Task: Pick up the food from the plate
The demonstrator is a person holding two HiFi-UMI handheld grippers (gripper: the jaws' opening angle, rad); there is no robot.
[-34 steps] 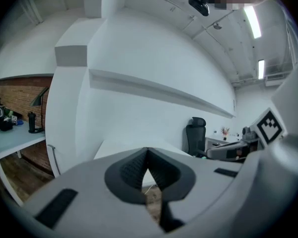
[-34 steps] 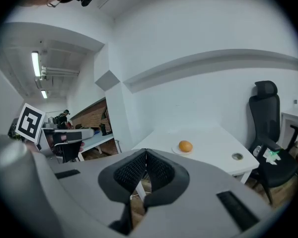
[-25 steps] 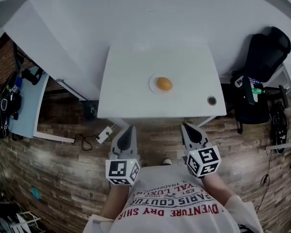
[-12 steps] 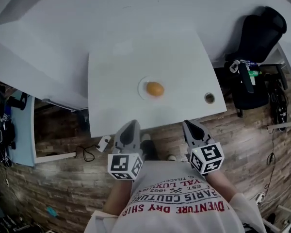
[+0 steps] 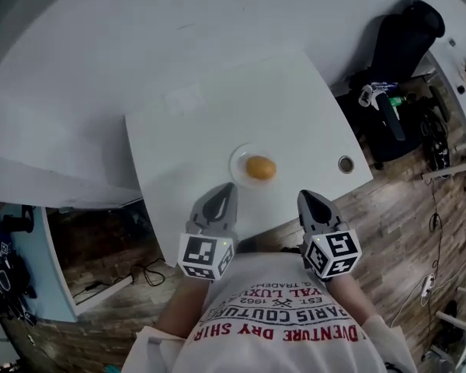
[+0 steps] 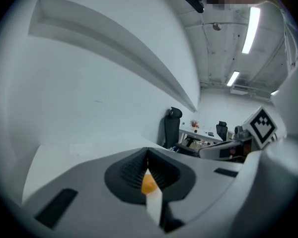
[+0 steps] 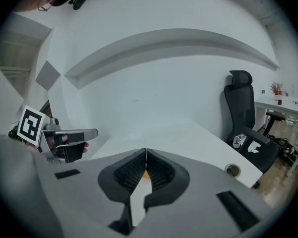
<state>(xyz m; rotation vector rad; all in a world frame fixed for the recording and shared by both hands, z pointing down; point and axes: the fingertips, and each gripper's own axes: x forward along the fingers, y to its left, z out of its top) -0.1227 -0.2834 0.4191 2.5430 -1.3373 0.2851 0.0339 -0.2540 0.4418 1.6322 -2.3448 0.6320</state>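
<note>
An orange, roundish piece of food lies on a small white plate near the front of the white table. My left gripper is shut and empty, its tip over the table's front edge just left of the plate. My right gripper is also shut and empty, at the table edge right of the plate. In the left gripper view the food shows through the slit below the closed jaws of the left gripper. In the right gripper view, only an orange sliver of food shows under the right gripper.
A round cable hole sits in the table's right front corner. A black office chair and clutter stand to the right. A white wall runs behind the table. Wood-pattern floor lies below. The left gripper shows at the right gripper view's left.
Both grippers have moved forward from over the floor to the table's front edge, either side of the plate. The table and plate now sit closer in the head view.
</note>
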